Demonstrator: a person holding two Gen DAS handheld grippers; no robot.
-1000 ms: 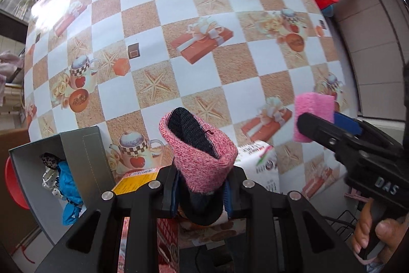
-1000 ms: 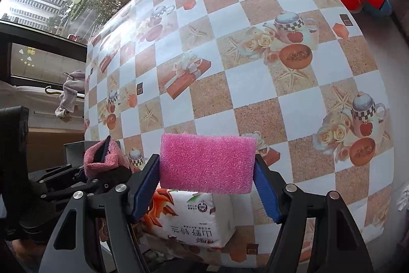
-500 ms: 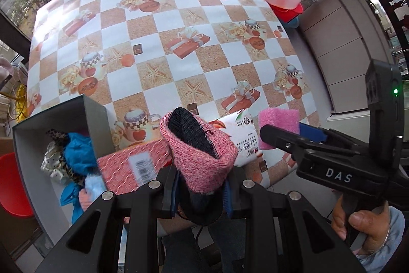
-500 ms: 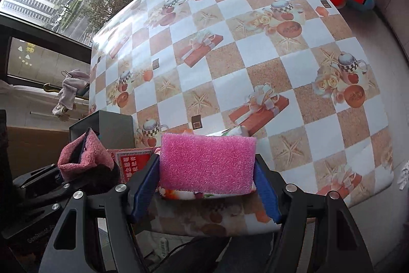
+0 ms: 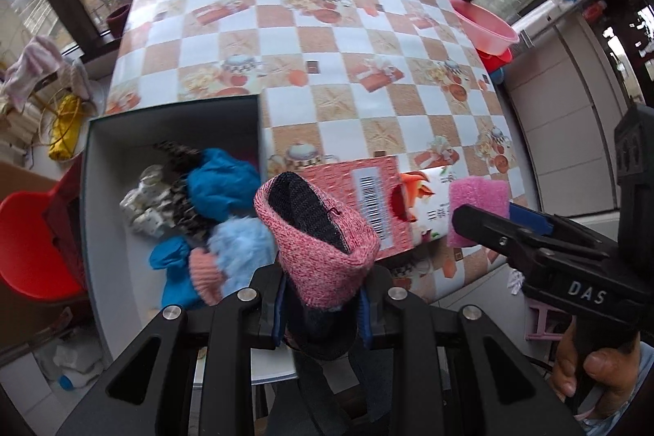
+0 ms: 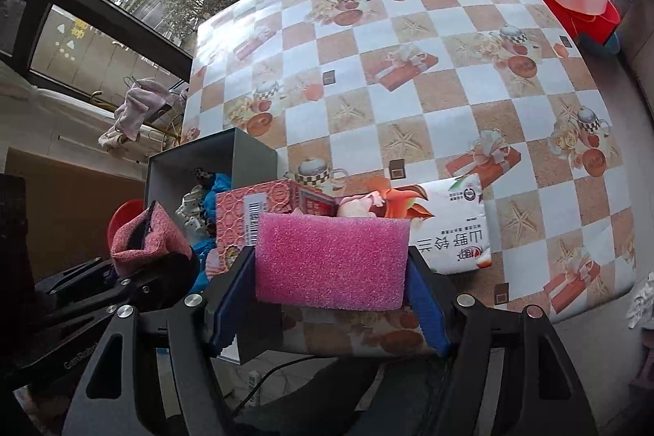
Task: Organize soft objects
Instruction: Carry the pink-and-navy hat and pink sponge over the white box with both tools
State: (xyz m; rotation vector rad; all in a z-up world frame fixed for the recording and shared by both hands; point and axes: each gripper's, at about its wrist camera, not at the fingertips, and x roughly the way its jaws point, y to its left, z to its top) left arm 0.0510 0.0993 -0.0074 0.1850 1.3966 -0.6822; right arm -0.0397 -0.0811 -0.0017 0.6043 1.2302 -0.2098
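My left gripper (image 5: 323, 307) is shut on a pink knit sock with a dark lining (image 5: 316, 240), held above the table's near edge, just right of a grey open box (image 5: 98, 191). The box holds several soft items: blue cloths (image 5: 220, 186), a pale blue fluffy piece (image 5: 241, 248) and a spotted white one (image 5: 147, 207). My right gripper (image 6: 331, 297) is shut on a pink sponge (image 6: 331, 260), held off the near edge; it also shows in the left wrist view (image 5: 476, 209). The sock shows in the right wrist view (image 6: 143, 240).
A red patterned carton (image 5: 363, 207) and a white tissue pack (image 6: 449, 227) lie at the near edge of the checkered table (image 5: 327, 68). A pink basin (image 5: 482, 27) stands far right. A red chair (image 5: 28, 240) is left of the box.
Both grippers have pulled back and up from the table with their loads. The grey box and its contents have come fully into view below the left gripper.
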